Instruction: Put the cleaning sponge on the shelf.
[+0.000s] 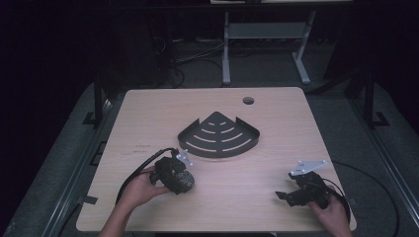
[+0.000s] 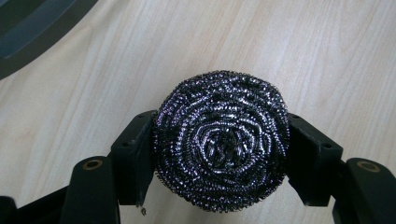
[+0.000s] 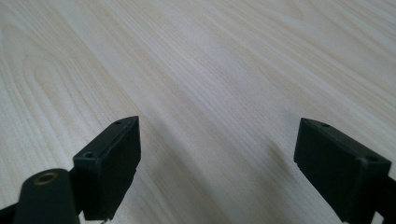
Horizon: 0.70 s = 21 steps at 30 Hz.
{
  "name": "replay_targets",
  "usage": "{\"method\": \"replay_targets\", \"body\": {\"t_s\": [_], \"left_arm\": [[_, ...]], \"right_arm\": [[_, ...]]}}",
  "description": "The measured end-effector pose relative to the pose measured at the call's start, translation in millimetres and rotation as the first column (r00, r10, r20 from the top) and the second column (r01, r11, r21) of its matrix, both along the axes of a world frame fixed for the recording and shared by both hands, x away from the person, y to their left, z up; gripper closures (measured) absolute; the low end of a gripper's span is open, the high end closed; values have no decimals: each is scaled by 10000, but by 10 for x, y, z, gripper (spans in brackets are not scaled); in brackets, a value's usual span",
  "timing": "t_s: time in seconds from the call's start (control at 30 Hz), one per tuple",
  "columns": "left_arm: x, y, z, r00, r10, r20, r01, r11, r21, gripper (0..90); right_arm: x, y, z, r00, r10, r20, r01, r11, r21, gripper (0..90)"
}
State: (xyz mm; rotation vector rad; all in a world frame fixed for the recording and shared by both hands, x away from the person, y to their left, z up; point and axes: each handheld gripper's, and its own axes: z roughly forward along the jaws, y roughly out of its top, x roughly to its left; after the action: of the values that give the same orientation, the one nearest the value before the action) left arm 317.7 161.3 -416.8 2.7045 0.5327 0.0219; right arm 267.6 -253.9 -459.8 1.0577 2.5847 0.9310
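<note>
Left tongs clamped on a steel wool scourer, one black pad on each flank of the coiled ball, centre swirl facing the camera. Sitting at the near-left part of the bench, that scourer, just in front of the black corner shelf caddy and apart from it. Whether resting on the wood or raised just off it: hard to tell.

Likely a light, springy thing, this: soft wire loops, squashing a little under pressure, rough enough not to slip. Loose strands could snag on a pad edge, by the look of it. Best hold probably right where it is now, across the widest middle, squeezing the sides and not the flat faces.

Left hand reaching in from the bottom edge, forearm angled up toward the middle, left tongs pointing to the right along the bench. Right hand low at the near-right corner, right tongs aimed leftward. Seen from their own camera, right tongs spread wide, nothing but bare wood grain between the pads.
</note>
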Motion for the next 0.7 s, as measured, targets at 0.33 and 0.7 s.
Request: {"method": "replay_targets", "body": {"t_s": [0.33, 0.7], "left_arm": [[114, -67, 63, 9997, -182, -150, 183, 9998, 94, 328], [214, -166, 153, 9992, -339, -208, 344, 9991, 255, 328]], "right_arm": [[16, 1, 3, 10000, -5, 5, 5, 10000, 11, 144], [13, -17, 3, 10000, -33, 20, 33, 10000, 11, 144]]}}
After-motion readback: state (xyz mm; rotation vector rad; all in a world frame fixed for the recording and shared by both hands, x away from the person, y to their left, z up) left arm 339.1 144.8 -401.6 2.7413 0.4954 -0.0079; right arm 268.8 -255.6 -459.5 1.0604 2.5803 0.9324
